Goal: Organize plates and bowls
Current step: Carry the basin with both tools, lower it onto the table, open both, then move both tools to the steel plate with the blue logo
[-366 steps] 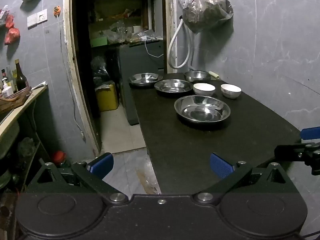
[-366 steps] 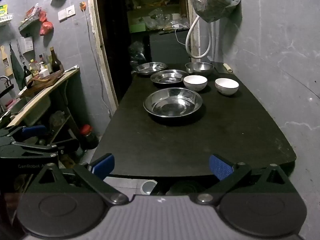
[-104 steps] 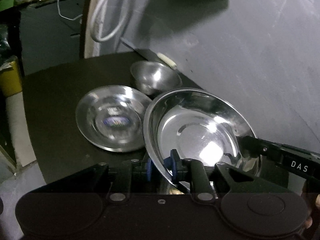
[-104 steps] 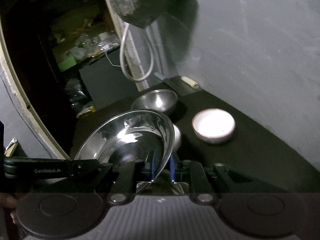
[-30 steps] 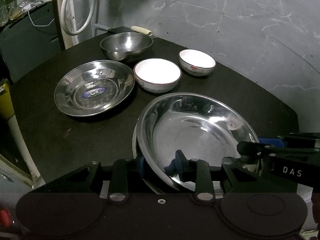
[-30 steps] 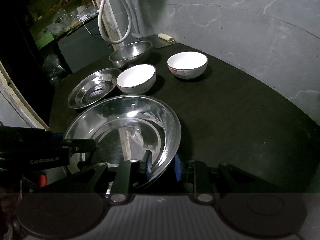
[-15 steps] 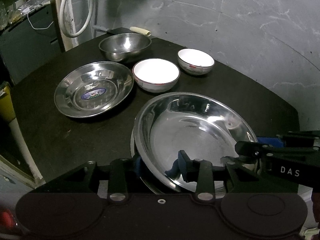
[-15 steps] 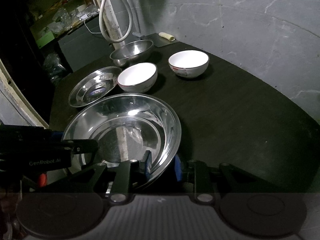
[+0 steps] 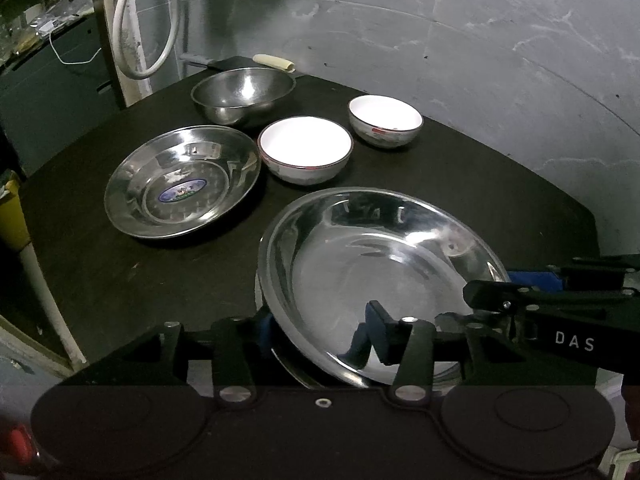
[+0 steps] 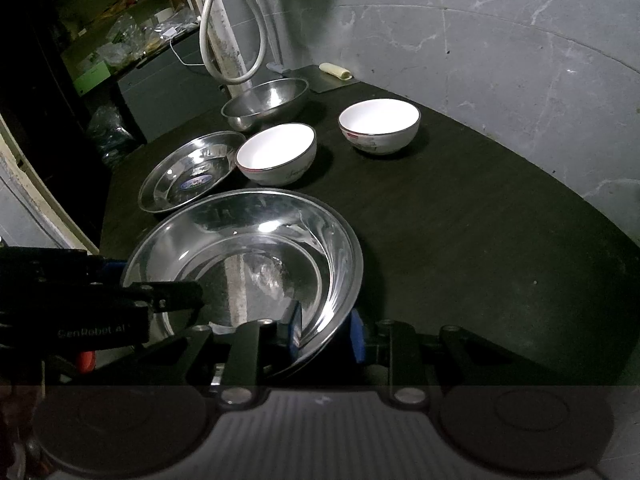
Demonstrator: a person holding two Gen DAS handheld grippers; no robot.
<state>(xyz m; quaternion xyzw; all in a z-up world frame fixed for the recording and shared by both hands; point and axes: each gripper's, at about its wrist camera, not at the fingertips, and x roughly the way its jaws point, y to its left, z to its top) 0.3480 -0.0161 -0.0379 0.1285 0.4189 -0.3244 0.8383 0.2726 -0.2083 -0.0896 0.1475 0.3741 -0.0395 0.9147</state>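
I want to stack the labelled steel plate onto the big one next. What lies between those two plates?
Only bare dark table separates the labelled steel plate from the big steel plate, clearest in the left wrist view; the near white bowl sits beside that gap.

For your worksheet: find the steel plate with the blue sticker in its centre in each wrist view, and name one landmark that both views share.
Left wrist view: the steel plate with the blue sticker lies left of centre, touching the nearer white bowl.
Right wrist view: the same plate lies upper left, behind the big steel plate.
Shared landmark: the deep steel bowl at the table's far end.
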